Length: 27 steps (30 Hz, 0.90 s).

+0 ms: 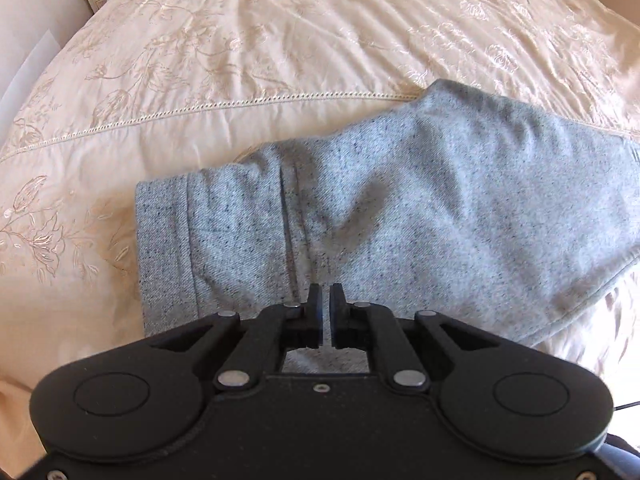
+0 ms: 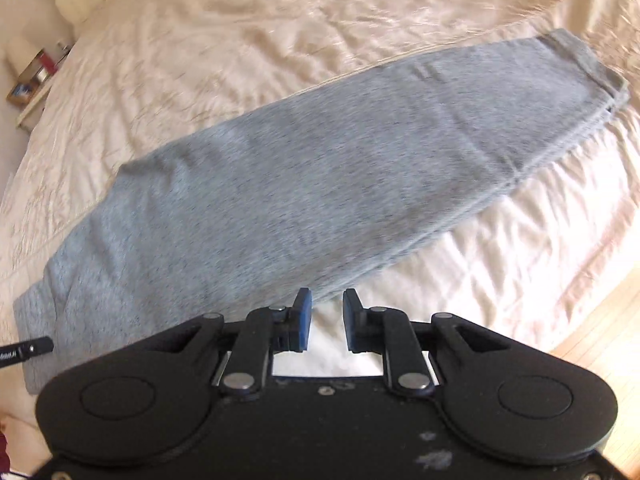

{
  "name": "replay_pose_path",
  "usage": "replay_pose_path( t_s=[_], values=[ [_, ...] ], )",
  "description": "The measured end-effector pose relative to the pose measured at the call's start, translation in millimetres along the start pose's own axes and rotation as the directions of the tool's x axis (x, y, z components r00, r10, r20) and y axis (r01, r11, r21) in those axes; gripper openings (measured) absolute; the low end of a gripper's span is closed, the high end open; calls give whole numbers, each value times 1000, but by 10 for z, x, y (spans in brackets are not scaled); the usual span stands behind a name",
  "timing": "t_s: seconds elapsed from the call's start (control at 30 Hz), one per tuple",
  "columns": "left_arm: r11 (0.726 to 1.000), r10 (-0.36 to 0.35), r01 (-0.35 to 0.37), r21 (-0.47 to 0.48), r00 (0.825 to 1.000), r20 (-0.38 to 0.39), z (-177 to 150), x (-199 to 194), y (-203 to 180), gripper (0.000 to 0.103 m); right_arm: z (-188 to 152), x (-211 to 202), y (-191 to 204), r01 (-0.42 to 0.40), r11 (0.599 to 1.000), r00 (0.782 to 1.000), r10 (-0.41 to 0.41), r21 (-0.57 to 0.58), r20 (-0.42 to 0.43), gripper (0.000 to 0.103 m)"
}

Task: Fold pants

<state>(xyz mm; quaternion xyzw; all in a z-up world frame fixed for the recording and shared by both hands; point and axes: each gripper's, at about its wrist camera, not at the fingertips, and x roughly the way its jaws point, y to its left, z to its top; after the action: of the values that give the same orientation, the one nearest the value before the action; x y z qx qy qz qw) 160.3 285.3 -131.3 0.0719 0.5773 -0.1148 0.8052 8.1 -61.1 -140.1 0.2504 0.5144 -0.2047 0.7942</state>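
grey pants [image 2: 304, 184] lie lengthwise on the bedspread [image 2: 280, 20], both grippers above.

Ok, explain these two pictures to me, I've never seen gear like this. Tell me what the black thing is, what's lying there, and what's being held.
Each picture comes from a camera mounted on a hand-held tool with two fingers; a person carries one in each hand. The black shape at the bottom is the tool itself. The left tool has its fingers nearly together over the waist end of the grey pants; whether it pinches cloth is unclear. The right tool is open, holding nothing, near the pants' edge. The pants lie folded lengthwise on a cream bedspread.
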Motion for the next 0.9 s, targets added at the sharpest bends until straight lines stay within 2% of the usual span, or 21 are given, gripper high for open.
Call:
replay_pose_path(
  t_s=[0.1,0.23,0.37,0.5,0.57,0.73,0.9],
  values=[
    [1000,-19,19,1,1000,3,37,-14,-177,12,118,-102,-397,34,995,999,-36,91,21,21],
    [999,-29,29,32,1000,-5,34,2,-512,12,295,-159,-850,53,986,997,-62,158,52,21],
    [998,-29,29,53,1000,-9,71,6,-961,12,555,-149,-1340,65,980,994,-81,187,79,22],
    [999,-27,28,47,1000,-10,121,41,-1545,12,951,-58,-2001,55,976,993,-76,212,91,23],
    [999,-19,20,29,999,-26,175,78,-1904,12,1136,-17,-2273,54,976,992,-76,210,96,23],
    [997,-81,82,15,995,-65,296,158,-2795,13,1595,137,-2941,65,983,992,-82,174,92,24],
    [994,-103,105,27,993,-65,276,131,-3465,13,1849,372,-3269,44,997,998,-46,65,33,26]
  ],
)
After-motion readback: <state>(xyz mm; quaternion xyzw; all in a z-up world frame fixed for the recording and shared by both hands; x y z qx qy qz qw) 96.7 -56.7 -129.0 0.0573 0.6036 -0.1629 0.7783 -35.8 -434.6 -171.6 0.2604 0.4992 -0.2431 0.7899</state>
